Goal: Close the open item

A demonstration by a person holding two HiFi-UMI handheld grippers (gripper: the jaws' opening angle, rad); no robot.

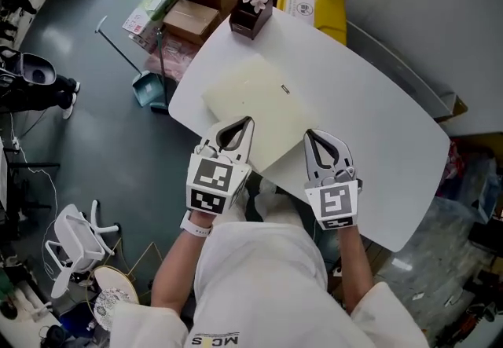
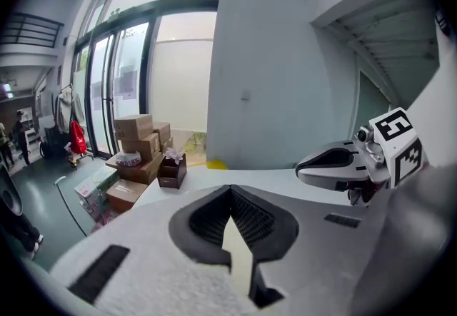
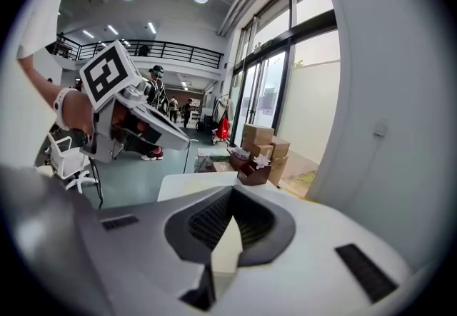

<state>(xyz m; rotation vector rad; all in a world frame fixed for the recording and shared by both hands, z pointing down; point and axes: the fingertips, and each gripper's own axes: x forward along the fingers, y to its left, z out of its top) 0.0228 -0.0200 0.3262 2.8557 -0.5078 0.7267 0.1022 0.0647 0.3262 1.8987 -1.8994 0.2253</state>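
Cream cover on white table, near edge pinched tight in my left claw and right claw; seems thin, light, bendy, so grip both corners, avoid creasing

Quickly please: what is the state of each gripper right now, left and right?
Left gripper: closed on the near edge of the cream cover.
Right gripper: closed on the same cover's near edge.

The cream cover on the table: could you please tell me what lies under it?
Only the white table shows around the cream cover. The left gripper and right gripper each pinch its near edge, but the cover itself hides whatever lies beneath.
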